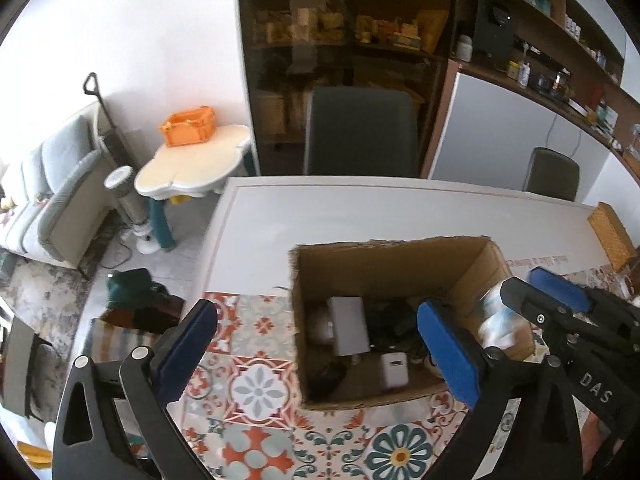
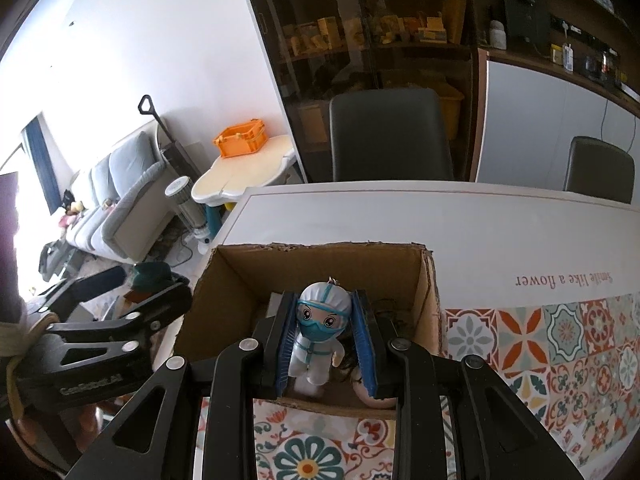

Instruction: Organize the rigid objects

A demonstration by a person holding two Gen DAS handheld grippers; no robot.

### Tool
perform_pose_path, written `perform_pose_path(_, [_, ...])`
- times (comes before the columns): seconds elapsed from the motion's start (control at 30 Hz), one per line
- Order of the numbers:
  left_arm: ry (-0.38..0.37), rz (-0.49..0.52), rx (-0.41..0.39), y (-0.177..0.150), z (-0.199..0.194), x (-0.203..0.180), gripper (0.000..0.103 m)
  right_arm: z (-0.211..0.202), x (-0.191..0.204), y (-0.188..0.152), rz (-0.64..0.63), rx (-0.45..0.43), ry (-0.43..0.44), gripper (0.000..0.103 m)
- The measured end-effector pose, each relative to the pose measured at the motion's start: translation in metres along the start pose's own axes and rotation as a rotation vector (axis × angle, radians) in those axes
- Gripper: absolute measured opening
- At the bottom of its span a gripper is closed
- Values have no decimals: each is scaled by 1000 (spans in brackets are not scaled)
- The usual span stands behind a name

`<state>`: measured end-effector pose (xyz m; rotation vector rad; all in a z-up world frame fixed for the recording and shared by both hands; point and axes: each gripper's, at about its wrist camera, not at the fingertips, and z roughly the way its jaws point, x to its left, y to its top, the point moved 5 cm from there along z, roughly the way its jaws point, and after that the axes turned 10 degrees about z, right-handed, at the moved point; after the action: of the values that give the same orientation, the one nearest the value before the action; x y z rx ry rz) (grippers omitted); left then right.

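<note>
Figurine (image 2: 320,328) in a white suit and blue mask stands centre-frame between the blue pads of the right hand-held gripper (image 2: 326,340), jaws narrow but slightly parted around it, above the open cardboard box (image 2: 236,280) on the tabletop (image 2: 360,216). At the lower left, the left hand-held gripper (image 1: 316,344) gapes wide, empty.

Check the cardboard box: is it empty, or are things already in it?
Not empty. The left wrist view shows the open-topped cardboard box already holding a grey flat device, a small white adapter and dark items.
</note>
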<state>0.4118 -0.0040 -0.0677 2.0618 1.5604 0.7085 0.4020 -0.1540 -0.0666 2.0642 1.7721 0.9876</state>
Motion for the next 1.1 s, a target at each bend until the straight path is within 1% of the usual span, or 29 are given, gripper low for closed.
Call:
perform_pose_path(0.03, [9, 1, -6, -1, -4, 2, 102, -1, 1, 0, -1, -2, -2, 48])
perform_pose_path(0.1, [27, -2, -18, -3, -10, 7, 103, -4, 4, 1, -6, -18, -19, 57])
perform_pose_path(0.2, [45, 3, -43, -4, -23, 10, 103, -8, 7, 0, -17, -22, -29, 58])
perform_pose_path(0.27, [53, 4, -61, -7, -33, 11, 103, -14, 8, -1, -11, -23, -39, 60])
perform_pose_path(0.37, [68, 4, -85, -11, -48, 12, 103, -30, 8, -5, -9, -51, -67, 68])
perform_pose_path(0.47, [83, 6, -112, -16, -65, 12, 103, -49, 11, -10, -17, -78, -89, 71])
perform_pose_path(0.57, [89, 8, -145, -22, -85, 11, 103, -69, 16, -15, -30, -107, -108, 77])
perform_pose_path(0.63, [99, 6, -172, -27, -100, 11, 103, -86, 19, -20, -34, -134, -121, 83])
perform_pose_path(0.9, [128, 43, -264, -43, -149, 2, 103, -140, 28, -40, -34, -212, -141, 91])
perform_pose_path(1.1, [120, 34, -287, -57, -167, -2, 103, -165, 31, -54, -47, -257, -158, 94])
